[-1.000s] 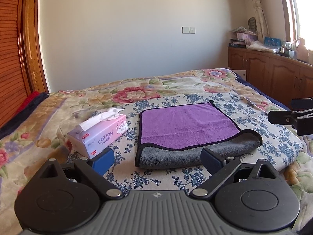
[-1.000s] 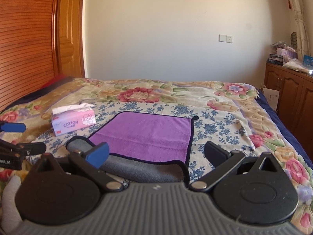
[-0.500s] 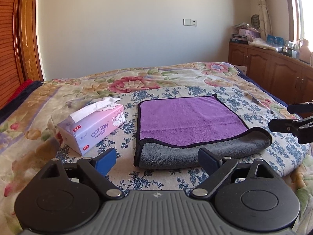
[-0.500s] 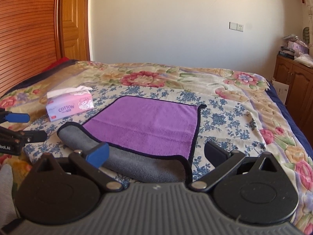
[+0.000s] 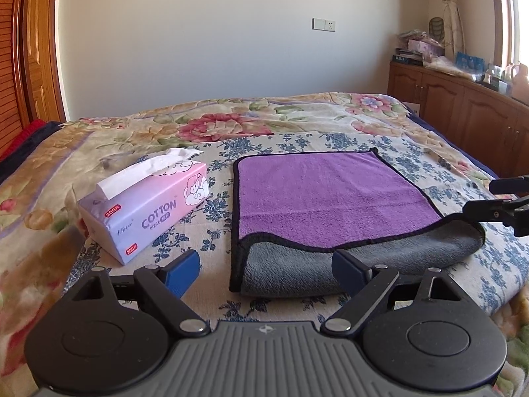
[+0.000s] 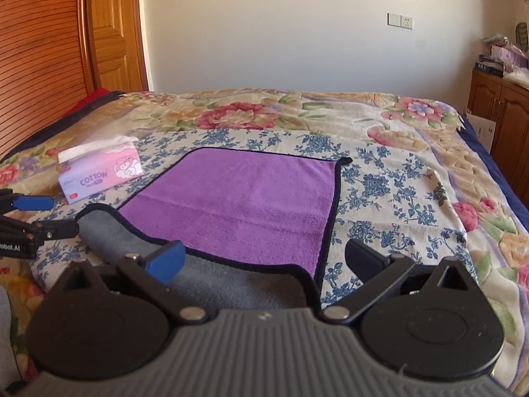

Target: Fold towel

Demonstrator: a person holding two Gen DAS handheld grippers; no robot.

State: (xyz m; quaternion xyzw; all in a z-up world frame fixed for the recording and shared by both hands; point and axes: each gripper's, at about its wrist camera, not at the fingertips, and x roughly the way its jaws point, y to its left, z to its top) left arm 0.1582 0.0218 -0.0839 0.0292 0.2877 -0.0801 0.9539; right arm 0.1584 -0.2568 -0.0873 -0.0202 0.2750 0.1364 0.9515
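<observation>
A purple towel (image 5: pixel 327 195) with a grey underside and black trim lies flat on the bed. Its near edge is rolled back, showing grey (image 5: pixel 357 264). My left gripper (image 5: pixel 264 269) is open and empty, just in front of the towel's near left corner. My right gripper (image 6: pixel 264 258) is open and empty, over the towel's near right corner; the towel (image 6: pixel 244 205) fills the middle of its view. The right gripper also shows at the right edge of the left wrist view (image 5: pixel 499 201), and the left gripper at the left edge of the right wrist view (image 6: pixel 36 218).
A pink tissue box (image 5: pixel 145 205) stands on the bed left of the towel, also in the right wrist view (image 6: pixel 99 175). The floral bedspread (image 5: pixel 231 122) stretches behind. Wooden cabinets (image 5: pixel 463 112) line the right wall; a wooden door (image 6: pixel 109 29) is at left.
Both grippers have moved forward and lower toward the towel's near edge, so the towel looms larger. Both stay open. The towel has not moved.
</observation>
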